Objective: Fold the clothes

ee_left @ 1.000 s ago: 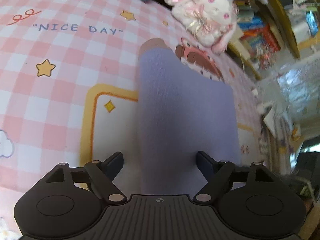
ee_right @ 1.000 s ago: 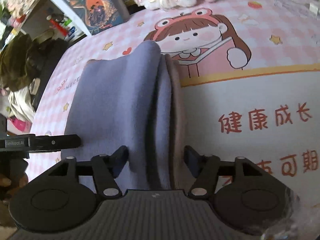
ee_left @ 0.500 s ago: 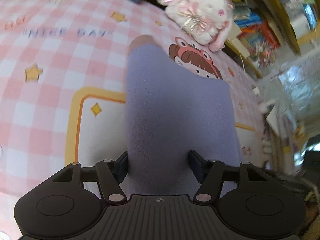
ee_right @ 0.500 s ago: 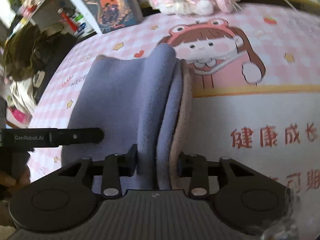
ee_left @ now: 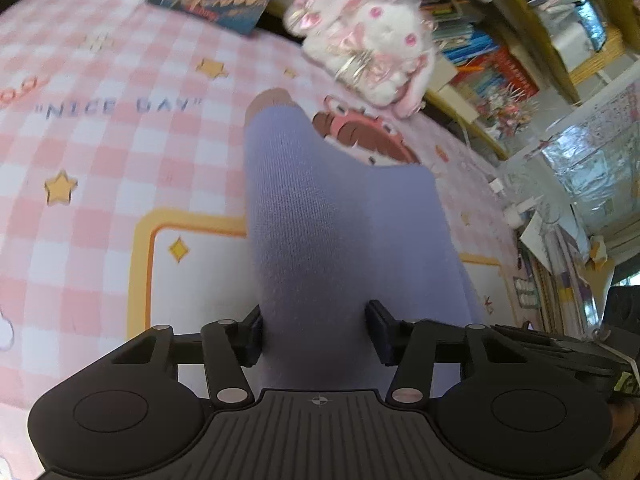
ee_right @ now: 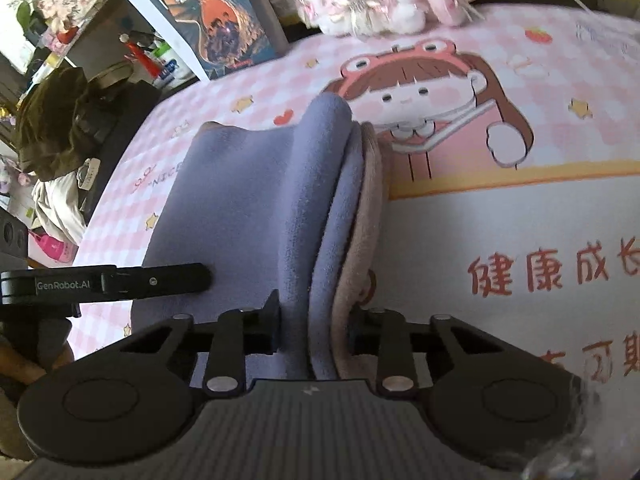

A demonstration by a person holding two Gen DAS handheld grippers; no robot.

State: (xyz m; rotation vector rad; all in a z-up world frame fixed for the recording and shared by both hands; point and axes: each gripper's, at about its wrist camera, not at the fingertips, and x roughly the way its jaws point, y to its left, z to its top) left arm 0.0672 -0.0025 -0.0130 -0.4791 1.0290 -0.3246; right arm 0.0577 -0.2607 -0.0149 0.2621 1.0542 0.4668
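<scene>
Both grippers (ee_left: 316, 336) (ee_right: 314, 326) — clamped on garment (ee_right: 256, 200)

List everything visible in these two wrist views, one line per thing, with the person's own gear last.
Garment: one, lavender with a beige lining, bunched into folds on the mat and pinched at its near edge.
Mat: one, pink and white checks with a cartoon girl, stars and red characters, under the garment.
Plush rabbit: one, white and pink, at the far edge of the mat.
Book: one, dark cover with orange art, propped upright beside the plush rabbit.
Bookshelf: one, wooden, crammed with colourful books, behind the mat.
Left gripper: one, black, fingers closed on the garment.
Right gripper: one, black, fingers closed on the folded edge.
</scene>
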